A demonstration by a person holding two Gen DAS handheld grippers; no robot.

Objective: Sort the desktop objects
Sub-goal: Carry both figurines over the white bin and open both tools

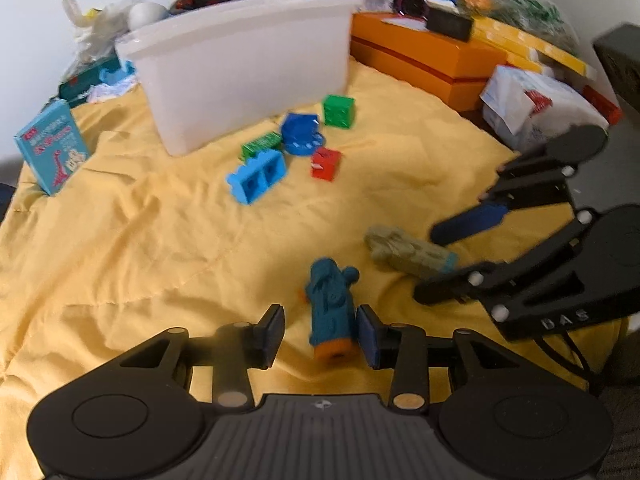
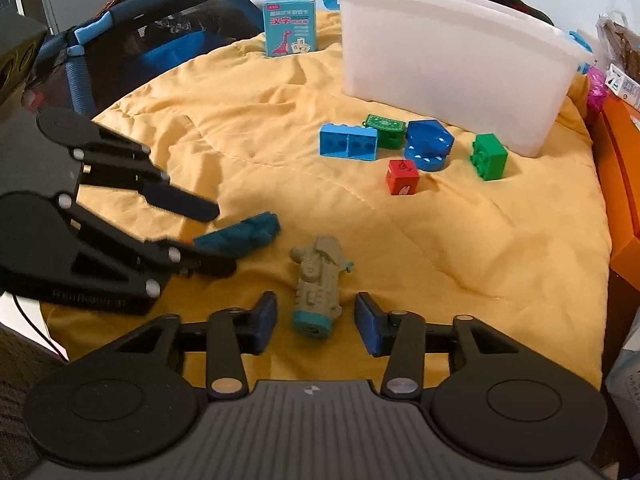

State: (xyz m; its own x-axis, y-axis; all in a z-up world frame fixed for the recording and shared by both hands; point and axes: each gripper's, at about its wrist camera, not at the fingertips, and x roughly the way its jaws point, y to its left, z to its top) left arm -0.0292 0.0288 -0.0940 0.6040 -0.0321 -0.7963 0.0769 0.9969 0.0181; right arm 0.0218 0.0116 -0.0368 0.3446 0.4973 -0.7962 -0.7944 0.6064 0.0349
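1. Left gripper (image 1: 321, 334) is low over the yellow cloth (image 1: 160, 240), jaws wide, straddling the teal toy (image 1: 331, 308). The toy lies between the pads, close to the right-hand pad; whether it touches I cannot tell.
2. Right gripper (image 2: 316, 320) sits just beside it, jaws wide too, either side of the grey toy (image 2: 316, 288), with a gap at both pads.
3. The two toys lie near each other at the near end of the cloth, and the grippers crowd that corner. In the right wrist view the left gripper's lower finger touches or overlaps the teal toy.
4. Mid-cloth cluster: blue brick (image 2: 348, 142), green tag (image 2: 384, 126), blue dish (image 2: 428, 144), red cube (image 2: 402, 177), green block (image 2: 489, 157). The brick, tag and dish are bunched tight; the cube and block stand a little apart.
5. White bin (image 2: 452, 64) stands right behind the cluster, at the far end of the cloth.
6. Open room: a broad bare stretch of cloth between the toys and the cluster, and more on the left towards the card box (image 2: 289, 27), which stands upright at the far left edge.
7. Right edge is hemmed in by orange boxes (image 1: 424, 56) and piled bags; left edge drops to a dark bag (image 2: 160, 28).
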